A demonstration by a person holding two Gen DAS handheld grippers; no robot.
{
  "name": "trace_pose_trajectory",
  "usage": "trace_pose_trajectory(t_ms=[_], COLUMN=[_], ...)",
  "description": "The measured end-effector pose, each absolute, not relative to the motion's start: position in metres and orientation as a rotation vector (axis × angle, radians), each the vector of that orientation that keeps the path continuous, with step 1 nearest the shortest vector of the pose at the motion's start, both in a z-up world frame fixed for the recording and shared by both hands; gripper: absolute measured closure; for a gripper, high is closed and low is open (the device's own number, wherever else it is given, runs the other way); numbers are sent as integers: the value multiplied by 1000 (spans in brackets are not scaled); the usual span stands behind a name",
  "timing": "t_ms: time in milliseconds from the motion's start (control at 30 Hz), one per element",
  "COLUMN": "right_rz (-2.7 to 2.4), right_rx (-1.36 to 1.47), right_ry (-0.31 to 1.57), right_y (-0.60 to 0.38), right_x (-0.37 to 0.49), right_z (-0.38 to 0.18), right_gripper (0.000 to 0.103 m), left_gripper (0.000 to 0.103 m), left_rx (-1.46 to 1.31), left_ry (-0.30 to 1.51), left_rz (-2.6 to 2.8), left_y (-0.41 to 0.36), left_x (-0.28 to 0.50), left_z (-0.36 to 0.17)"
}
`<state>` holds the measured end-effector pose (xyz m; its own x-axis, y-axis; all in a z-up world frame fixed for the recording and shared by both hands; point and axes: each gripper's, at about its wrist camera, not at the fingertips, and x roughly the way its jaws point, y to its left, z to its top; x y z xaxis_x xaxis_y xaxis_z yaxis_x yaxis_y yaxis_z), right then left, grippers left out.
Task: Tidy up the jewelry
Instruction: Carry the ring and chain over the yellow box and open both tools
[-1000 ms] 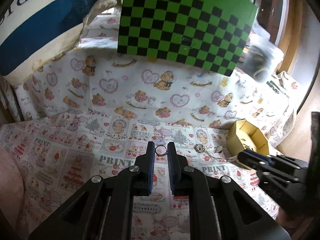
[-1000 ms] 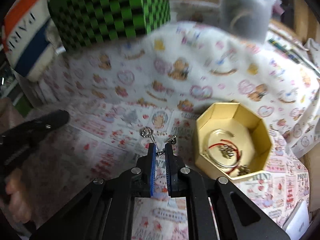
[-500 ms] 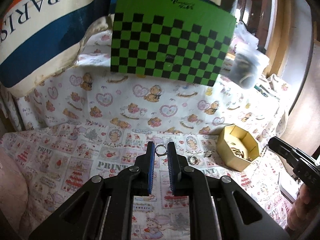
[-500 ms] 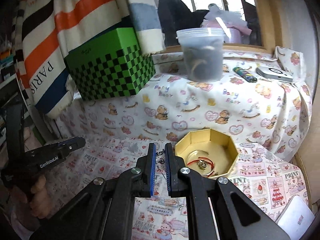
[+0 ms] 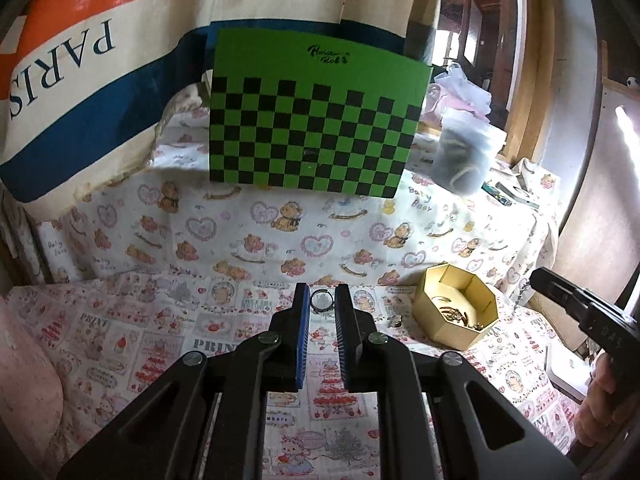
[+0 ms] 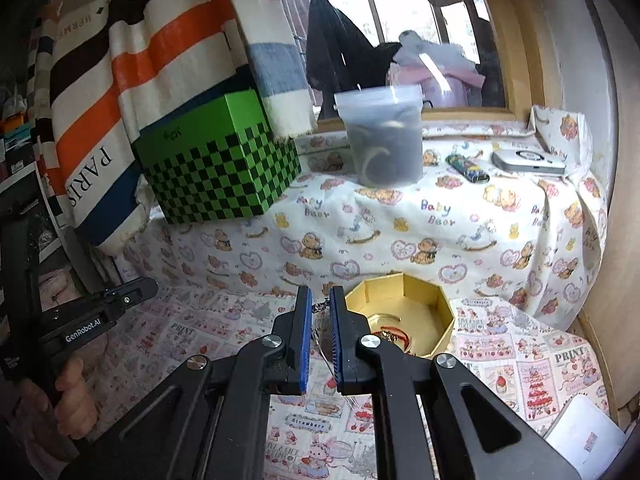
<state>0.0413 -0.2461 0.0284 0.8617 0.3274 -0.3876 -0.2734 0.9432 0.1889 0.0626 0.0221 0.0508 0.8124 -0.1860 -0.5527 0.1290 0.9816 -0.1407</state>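
Necklace chain (image 6: 320, 322) hangs pinched between my right fingers (image 6: 319, 307), just left of the gold octagonal box (image 6: 428, 300); my left fingers (image 5: 322, 307) hold a ring (image 5: 322, 301), farther left

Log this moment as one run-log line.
left hand-held gripper: holds ring | right hand-held gripper: holds chain | gold box: right of it, open, jewelry inside

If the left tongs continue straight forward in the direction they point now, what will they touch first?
Most likely the small ring, which shows between the tips of the left tongs. Beyond it comes the printed cloth. Depth is unclear, so the ring may already be held.
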Motion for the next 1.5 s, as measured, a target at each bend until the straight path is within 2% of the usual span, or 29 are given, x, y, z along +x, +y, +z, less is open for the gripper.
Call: trace_pose_trajectory(t_ms=[367,767,1300,1500], right_rz=[283,211,250,266], right_rx=[194,262,351,379], right_ry=[324,284,316,285], right_y=[-272,-306,-314,-315], right_x=[28,38,71,73], right_z=[46,51,22,21], right_gripper=[93,93,93,93], left_gripper=[91,91,91,91], left_rx=[-68,19,-29,-6], left_ry=[546,675,920,935], left_rz=[-227,-370,-491,-461], left_y=[3,-73,-138,-146], left_x=[49,89,142,146], left_z=[68,74,12,-4])
